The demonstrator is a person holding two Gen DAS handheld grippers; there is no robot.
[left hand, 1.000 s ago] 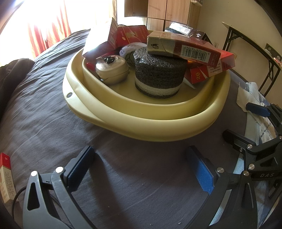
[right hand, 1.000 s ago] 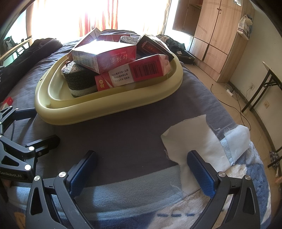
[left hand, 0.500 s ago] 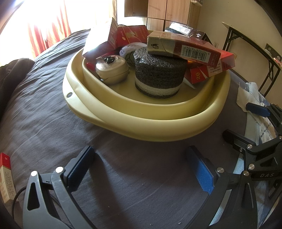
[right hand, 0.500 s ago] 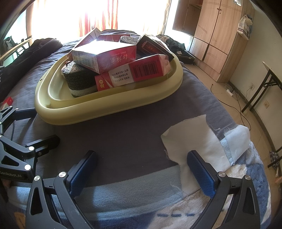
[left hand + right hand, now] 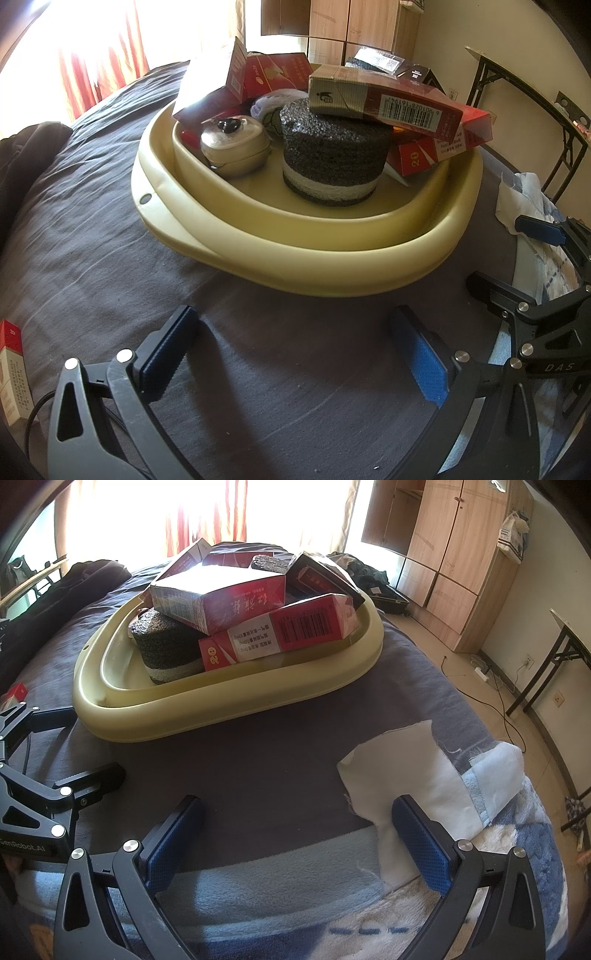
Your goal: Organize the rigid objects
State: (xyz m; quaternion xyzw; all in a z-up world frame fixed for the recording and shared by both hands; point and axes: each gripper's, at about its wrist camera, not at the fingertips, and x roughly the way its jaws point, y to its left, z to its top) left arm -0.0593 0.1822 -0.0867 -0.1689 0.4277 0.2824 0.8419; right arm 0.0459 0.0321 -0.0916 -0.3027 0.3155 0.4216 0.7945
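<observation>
In the left wrist view, the left gripper (image 5: 291, 354) is held low over the bed (image 5: 92, 266), its jaws spread wide and empty. The cream basin (image 5: 332, 273) lies straight ahead of them, piled with cartons, a black foam cylinder (image 5: 332, 166) and a small round case (image 5: 236, 147). One stray red-and-white carton (image 5: 11, 369) lies on the bed well to the left of the basin, at this gripper's left side, its long axis running roughly along the fingers.

In the right wrist view, the right gripper (image 5: 295, 838) is likewise released and empty, the basin (image 5: 221, 712) ahead and slightly left. A white cloth (image 5: 399, 775) lies beside its right finger. The stray carton (image 5: 14, 692) is glimpsed beyond the left gripper, so the left hand is judged nearer to it.
</observation>
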